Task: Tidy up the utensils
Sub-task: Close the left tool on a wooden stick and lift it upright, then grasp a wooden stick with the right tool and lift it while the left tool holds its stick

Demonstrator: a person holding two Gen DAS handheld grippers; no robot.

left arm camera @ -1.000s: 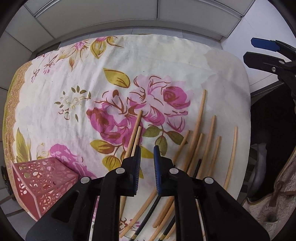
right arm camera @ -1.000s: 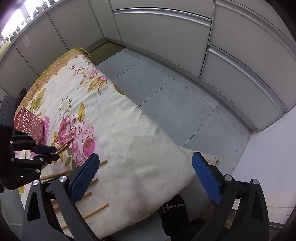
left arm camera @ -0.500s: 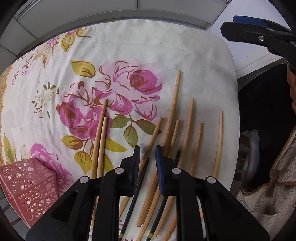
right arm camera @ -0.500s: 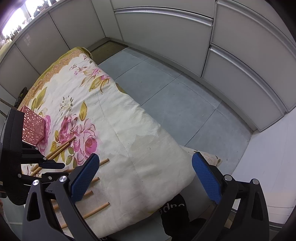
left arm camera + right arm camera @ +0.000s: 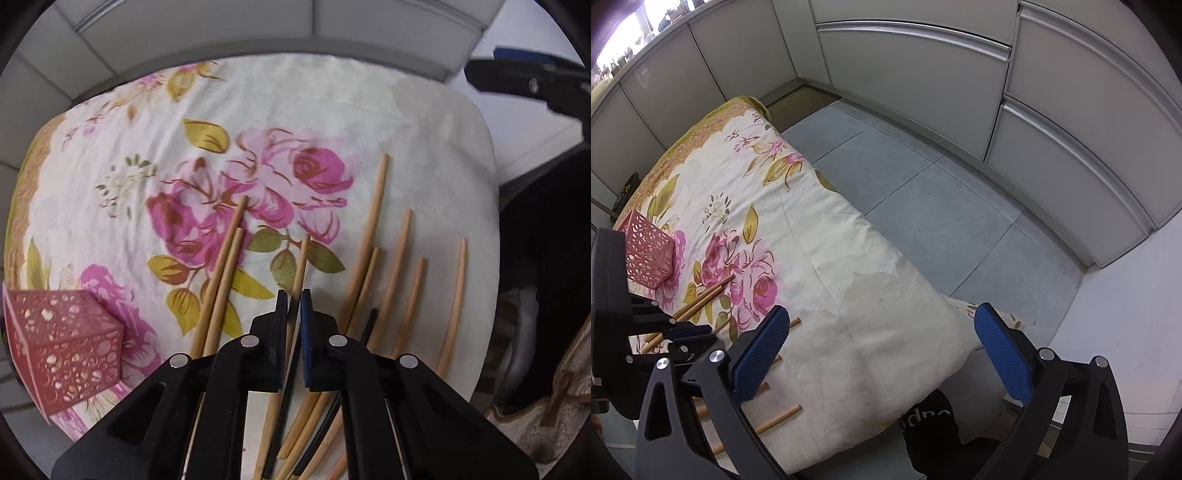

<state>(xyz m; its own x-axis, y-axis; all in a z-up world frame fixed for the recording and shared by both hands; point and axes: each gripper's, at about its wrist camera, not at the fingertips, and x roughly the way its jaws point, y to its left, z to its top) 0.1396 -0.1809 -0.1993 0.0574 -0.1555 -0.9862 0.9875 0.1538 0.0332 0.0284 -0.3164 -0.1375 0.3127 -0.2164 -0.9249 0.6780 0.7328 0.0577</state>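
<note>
Far left on the floral cloth: pink holder, perforated, lying near the cloth's edge. Looks like the bin meant for the sticks, well apart from most of them.

Just right of it: pair of wooden chopsticks, side by side and touching, tips pointing away toward the roses.

Centre, low over the cloth: left gripper, jaws drawn almost together. Straddles a black chopstick that runs back underneath, with a single wooden chopstick poking out just ahead of the tips. Seems lined up along the sticks so the pads can close across one of them. Cannot tell whether the pads already press on the black chopstick or merely flank it; blurs slightly here.

Right of centre: fan of loose wooden chopsticks, several near-parallel, some overlapping at the near ends, a second black one partly hidden among them. None in the holder as far as can be seen, so probably early in the sorting.

Far right, off the cloth's edge: right gripper, jaws spread wide, empty, held above the corner of the cloth and the grey floor. Appears parked out of the way, leaving the pile open to the left one.

Likely risk: pinching two sticks at once where they cross.
</note>
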